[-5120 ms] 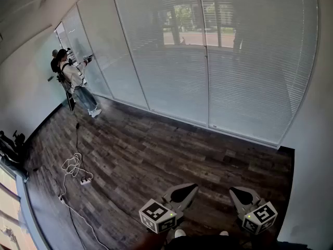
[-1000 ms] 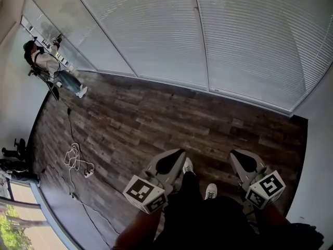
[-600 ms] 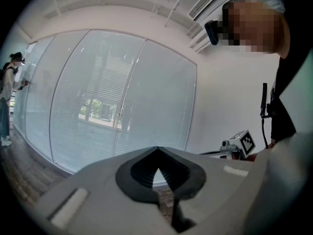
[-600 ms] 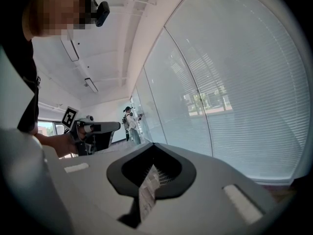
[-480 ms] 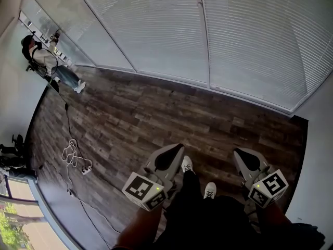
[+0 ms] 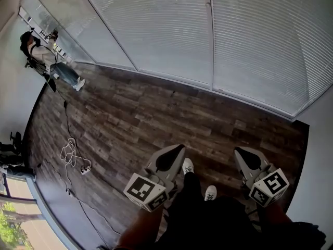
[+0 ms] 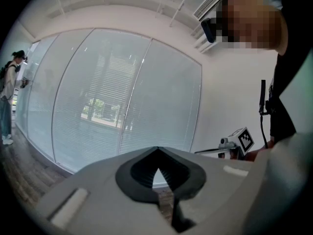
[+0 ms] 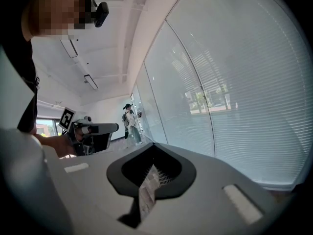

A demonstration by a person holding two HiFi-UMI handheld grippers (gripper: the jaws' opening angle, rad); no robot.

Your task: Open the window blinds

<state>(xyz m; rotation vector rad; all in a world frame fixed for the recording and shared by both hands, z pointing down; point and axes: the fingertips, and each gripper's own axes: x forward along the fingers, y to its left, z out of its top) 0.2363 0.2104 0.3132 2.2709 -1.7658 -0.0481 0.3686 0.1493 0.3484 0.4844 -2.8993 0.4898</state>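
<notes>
White window blinds [image 6: 171, 25] hang lowered over the glass wall across the top of the head view, their slats nearly closed. They also fill the left gripper view [image 7: 112, 106] and the right gripper view [image 8: 234, 106]. My left gripper [image 6: 169, 158] and right gripper [image 6: 248, 159] are held side by side low over the wood floor, pointing at the blinds from well short of them. The left gripper [image 7: 156, 153] is shut and empty. The right gripper [image 8: 154, 153] is shut too, with a small printed label showing at the seam of its pads.
Another person [image 6: 44, 56] stands at the blinds far left. A white cable with a power strip [image 6: 73, 155] lies on the floor at left. A white wall [image 6: 320, 165] closes the right side. My white shoes [image 6: 187, 165] show between the grippers.
I have moved closer to the window: the blinds fill more of the view and the floor strip before them is shorter. Both grippers stay shut and side by side.
</notes>
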